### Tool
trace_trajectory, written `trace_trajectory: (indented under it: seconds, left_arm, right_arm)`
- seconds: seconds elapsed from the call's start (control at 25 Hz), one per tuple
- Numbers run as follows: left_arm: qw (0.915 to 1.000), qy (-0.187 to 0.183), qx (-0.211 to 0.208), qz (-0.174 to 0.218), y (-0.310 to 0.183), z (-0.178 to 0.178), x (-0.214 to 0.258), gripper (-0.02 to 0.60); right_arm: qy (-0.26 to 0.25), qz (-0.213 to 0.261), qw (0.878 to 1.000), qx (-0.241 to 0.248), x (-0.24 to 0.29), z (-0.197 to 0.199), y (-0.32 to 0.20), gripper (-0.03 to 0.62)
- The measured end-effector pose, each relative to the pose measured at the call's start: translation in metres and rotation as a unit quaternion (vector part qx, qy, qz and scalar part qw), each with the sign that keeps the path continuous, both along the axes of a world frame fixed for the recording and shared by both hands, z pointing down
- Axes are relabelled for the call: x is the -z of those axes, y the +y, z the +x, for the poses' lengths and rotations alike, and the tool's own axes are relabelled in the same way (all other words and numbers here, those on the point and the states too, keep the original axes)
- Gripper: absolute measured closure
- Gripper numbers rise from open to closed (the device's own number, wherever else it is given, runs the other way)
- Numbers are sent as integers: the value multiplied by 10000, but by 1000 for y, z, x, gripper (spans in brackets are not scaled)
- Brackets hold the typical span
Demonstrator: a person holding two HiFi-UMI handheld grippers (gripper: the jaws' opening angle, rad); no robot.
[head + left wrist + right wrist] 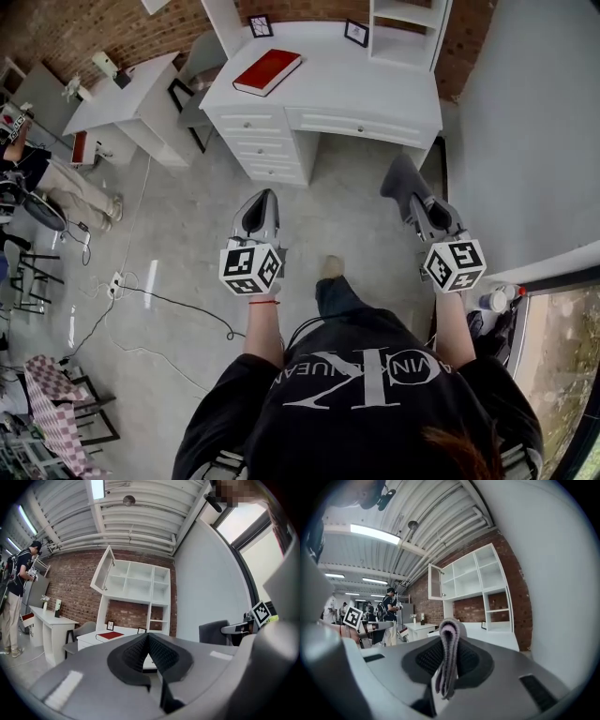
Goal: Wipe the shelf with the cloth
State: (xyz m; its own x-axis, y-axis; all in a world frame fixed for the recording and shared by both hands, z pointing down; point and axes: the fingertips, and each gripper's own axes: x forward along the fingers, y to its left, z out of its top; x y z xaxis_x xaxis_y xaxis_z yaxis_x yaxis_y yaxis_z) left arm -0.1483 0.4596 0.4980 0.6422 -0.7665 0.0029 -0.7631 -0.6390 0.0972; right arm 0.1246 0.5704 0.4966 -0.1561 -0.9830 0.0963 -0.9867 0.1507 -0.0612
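A folded grey cloth [448,654] is pinched upright between the jaws of my right gripper [449,644], which is shut on it. In the head view the same cloth [402,178] sticks forward from the right gripper [414,202] above the floor, short of the desk. The left gripper [262,202] is level with it on the left, apart from everything. Its jaws [148,638] meet with nothing between them. The white shelf unit [138,584] stands on the desk against the brick wall, one cabinet door open. The shelf unit [474,579] is also ahead in the right gripper view.
A white desk [375,86] with drawers carries a red book [268,71] and two small picture frames. A grey chair [193,90] and a second white table [124,105] stand to the left. Cables [178,302] trail on the floor. A grey wall [534,131] lies to the right. People stand far left.
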Motion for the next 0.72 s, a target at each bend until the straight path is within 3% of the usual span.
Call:
trace_trajectory:
  seconds: [0.32, 0.72]
  left_arm:
    - [9999, -131, 0, 62, -98, -9, 10, 572]
    - [9999, -77, 28, -65, -196, -13, 13, 572]
  right_arm:
    - [-239, 180, 9995, 54, 9, -7, -109, 536]
    - [-504, 125, 9986, 90, 17, -5, -207, 536]
